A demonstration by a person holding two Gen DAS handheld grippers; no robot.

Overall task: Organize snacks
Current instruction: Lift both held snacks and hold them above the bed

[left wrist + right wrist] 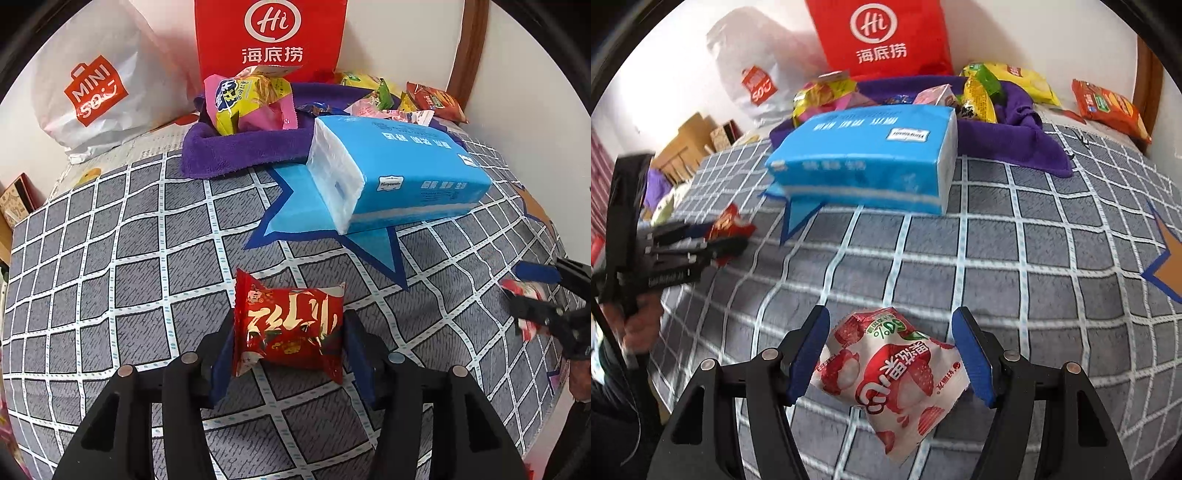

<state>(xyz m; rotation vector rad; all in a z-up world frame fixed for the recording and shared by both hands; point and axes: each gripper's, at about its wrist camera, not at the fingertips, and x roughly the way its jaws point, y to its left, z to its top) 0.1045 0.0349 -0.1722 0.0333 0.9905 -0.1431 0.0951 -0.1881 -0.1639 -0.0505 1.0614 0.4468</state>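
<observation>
2 snack packets were in play over the checked bedspread (110, 236): the left gripper (290, 332) pinched a red packet (291, 325) by its sides, and the right gripper (890, 354) squeezed a strawberry packet (890, 373) between its blue pads (809, 354). The purple cloth tray (236, 151) of snacks sat well ahead, behind the blue tissue pack (399, 177). Both wrappers looked slick and puffy, so I judged either could slip free, or clip the tissue pack going over it
</observation>
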